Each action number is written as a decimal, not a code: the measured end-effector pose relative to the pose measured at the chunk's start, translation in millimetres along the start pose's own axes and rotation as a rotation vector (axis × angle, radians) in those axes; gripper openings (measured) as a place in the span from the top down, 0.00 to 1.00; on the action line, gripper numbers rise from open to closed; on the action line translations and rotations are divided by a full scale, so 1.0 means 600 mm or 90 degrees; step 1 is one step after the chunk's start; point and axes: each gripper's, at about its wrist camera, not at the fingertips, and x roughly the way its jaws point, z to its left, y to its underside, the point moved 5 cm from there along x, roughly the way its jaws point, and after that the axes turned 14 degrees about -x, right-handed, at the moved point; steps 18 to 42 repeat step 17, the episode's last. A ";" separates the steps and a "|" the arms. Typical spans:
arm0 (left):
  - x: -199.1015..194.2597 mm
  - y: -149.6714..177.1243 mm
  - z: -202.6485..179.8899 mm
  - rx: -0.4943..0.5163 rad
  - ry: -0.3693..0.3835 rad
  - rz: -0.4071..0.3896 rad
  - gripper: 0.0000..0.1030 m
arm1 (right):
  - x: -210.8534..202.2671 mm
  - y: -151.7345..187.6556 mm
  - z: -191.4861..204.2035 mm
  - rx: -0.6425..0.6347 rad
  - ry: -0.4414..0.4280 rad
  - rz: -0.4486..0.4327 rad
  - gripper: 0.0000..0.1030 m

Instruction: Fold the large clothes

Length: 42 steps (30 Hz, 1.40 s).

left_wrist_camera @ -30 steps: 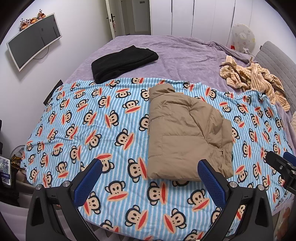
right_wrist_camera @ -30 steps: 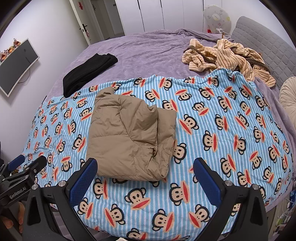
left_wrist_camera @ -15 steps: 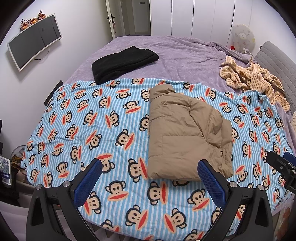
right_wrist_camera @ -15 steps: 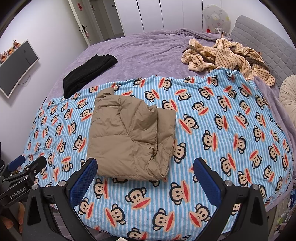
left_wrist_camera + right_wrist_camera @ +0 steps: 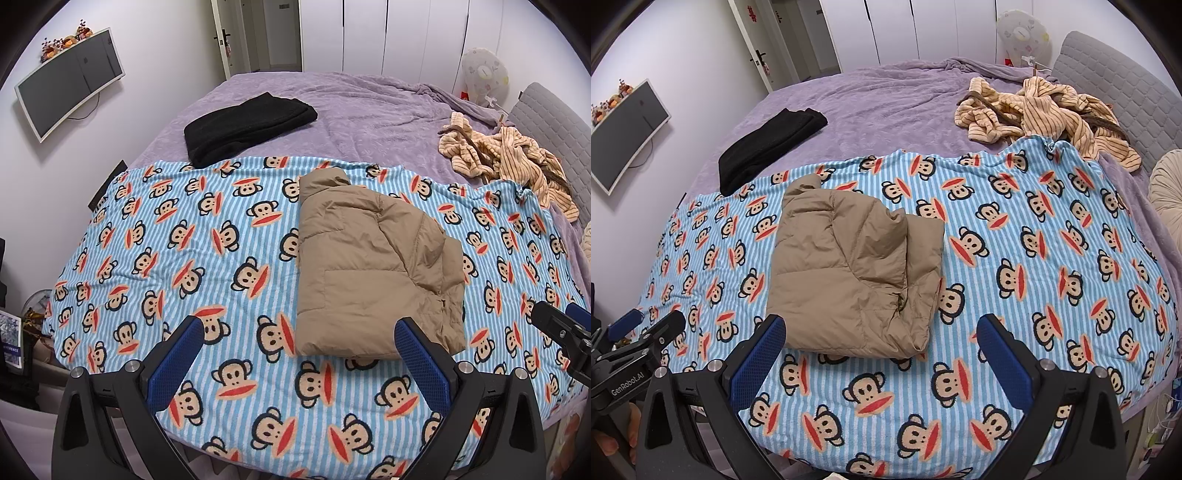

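A tan puffer jacket (image 5: 373, 266) lies folded into a compact rectangle on the blue striped monkey-print blanket (image 5: 207, 236); it also shows in the right wrist view (image 5: 857, 273). My left gripper (image 5: 295, 354) is open and empty, held above the blanket's near edge, just short of the jacket's hem. My right gripper (image 5: 879, 354) is open and empty, also near the front edge, just short of the jacket's lower right corner. Neither gripper touches the jacket.
A folded black garment (image 5: 247, 125) lies on the purple bedspread (image 5: 369, 110) at the back left. A crumpled yellow striped garment (image 5: 1041, 110) lies at the back right by the grey headboard (image 5: 1115, 85). A wall monitor (image 5: 70, 81) hangs at left.
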 end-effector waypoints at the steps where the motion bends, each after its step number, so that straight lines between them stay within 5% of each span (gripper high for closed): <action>1: -0.001 0.000 0.000 0.000 0.000 0.000 0.00 | 0.000 -0.001 0.000 0.000 0.000 0.000 0.00; 42: -0.010 -0.005 0.009 -0.001 0.004 -0.011 0.00 | 0.001 -0.001 0.002 0.001 -0.002 0.001 0.00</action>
